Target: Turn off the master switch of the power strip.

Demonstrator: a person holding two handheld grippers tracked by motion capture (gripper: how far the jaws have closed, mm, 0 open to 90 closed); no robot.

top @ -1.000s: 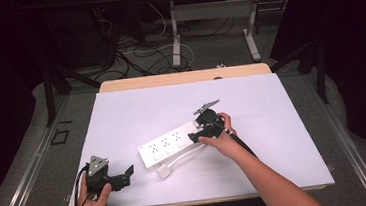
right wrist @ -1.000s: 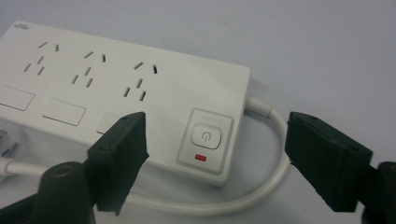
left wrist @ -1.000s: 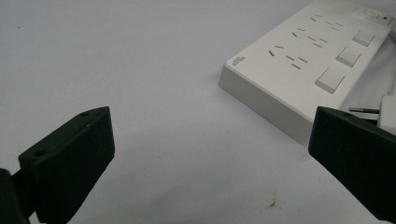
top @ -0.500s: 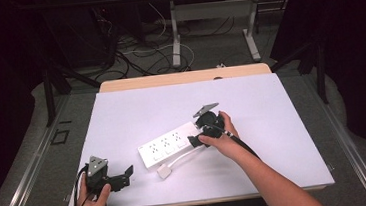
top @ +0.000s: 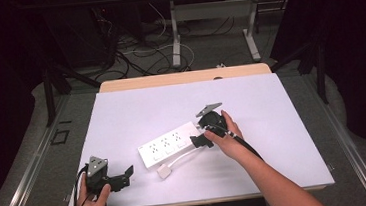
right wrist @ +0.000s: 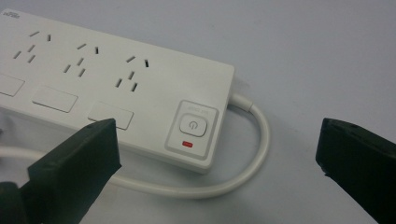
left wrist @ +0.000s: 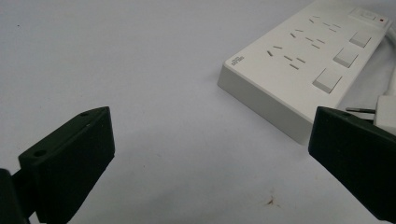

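A white power strip lies slanted in the middle of the white table. Its cable loops back to a white plug in front of it. My right gripper is at the strip's switch end. Its jaws have just been opening and now stand wide, with the end bearing the power button and red light between them, untouched. The cable curls out of that end. My left gripper rests open near the table's front left corner. It faces the strip's other end and the plug.
A wooden strip edges the table's far side. Beyond it stand desk legs and loose cables on the dark floor. Broad bare table surface lies to the left and far side of the power strip.
The right gripper's jaws look a little wider apart at the strip's end. The left hand and the power strip have stayed put.
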